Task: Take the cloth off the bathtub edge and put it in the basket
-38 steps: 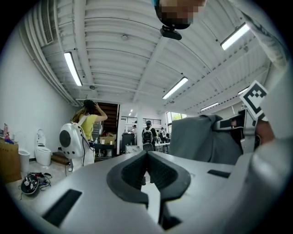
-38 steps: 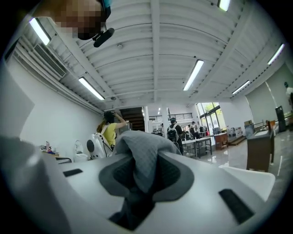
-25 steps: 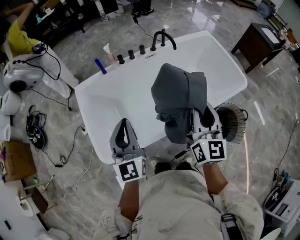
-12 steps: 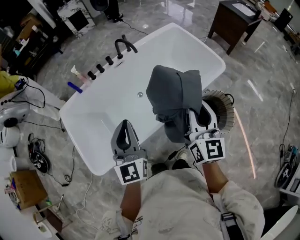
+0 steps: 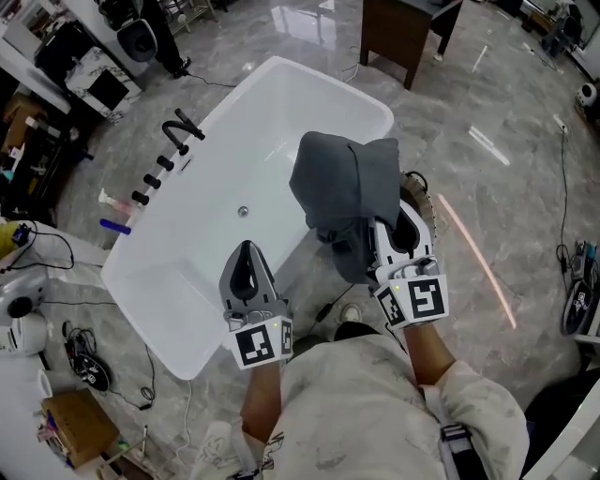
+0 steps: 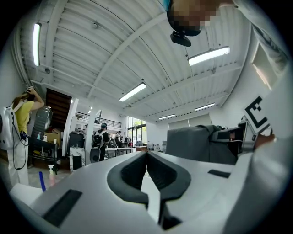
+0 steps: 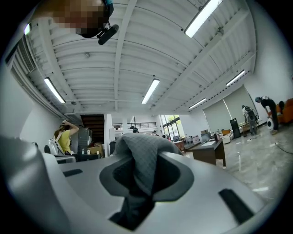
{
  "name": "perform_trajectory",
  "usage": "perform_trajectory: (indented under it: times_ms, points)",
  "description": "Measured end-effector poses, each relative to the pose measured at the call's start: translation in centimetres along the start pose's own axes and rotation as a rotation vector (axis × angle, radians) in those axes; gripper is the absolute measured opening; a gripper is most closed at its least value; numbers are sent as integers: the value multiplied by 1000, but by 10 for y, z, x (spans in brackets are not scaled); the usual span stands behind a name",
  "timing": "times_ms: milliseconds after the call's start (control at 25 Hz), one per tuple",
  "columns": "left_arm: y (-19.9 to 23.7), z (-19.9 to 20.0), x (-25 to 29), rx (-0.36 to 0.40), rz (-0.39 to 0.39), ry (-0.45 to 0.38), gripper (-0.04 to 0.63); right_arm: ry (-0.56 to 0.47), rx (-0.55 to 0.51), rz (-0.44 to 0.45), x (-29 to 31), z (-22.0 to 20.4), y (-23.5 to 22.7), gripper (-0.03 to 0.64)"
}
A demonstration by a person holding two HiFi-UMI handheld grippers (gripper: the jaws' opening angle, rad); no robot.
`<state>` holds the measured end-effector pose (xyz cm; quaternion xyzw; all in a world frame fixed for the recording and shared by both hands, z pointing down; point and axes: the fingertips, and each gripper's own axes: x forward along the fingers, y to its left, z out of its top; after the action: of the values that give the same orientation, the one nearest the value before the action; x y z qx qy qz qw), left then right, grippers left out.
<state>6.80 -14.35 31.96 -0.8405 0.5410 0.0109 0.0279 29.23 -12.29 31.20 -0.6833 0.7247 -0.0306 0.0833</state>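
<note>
Happily we clamp a bunched fold of the grey fabric cloth (image 5: pixel 345 183), soft and light, in our right gripper (image 7: pixel 142 179) near the white oval bathtub (image 5: pixel 234 159); left gripper (image 5: pixel 247 251) closed, empty

Cloth (image 5: pixel 349 183) dark grey; bathtub (image 5: pixel 272 122) white; floor (image 5: pixel 497 94) grey marbled; table (image 5: pixel 403 28) dark brown; shirt (image 5: pixel 366 412) pale, speckled.

Open floor (image 5: pixel 487 216) lies right of the bathtub (image 5: pixel 281 131); the hanging cloth (image 5: pixel 342 183) covers most of the basket (image 5: pixel 427 208).

A dark wooden table (image 5: pixel 405 37) stands well beyond the right claw (image 5: pixel 398 220); a cardboard box (image 5: pixel 70 427) sits well left of the left claw (image 5: pixel 246 248).
</note>
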Motion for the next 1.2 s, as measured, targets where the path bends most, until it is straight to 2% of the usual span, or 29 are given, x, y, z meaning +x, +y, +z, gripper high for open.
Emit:
perform_trajectory:
  times_ms: [440, 800, 1200]
  points:
    - [-115, 1, 43, 15, -158, 3, 5, -21, 26, -176, -50, 11, -125, 69]
    - [-144, -18, 84, -7, -295, 9, 5, -3, 16, -309, -53, -1, -160, 69]
    - [-181, -45, 175, -32, -430, 38, 5, 85, 7, -409, -7, -28, -210, 69]
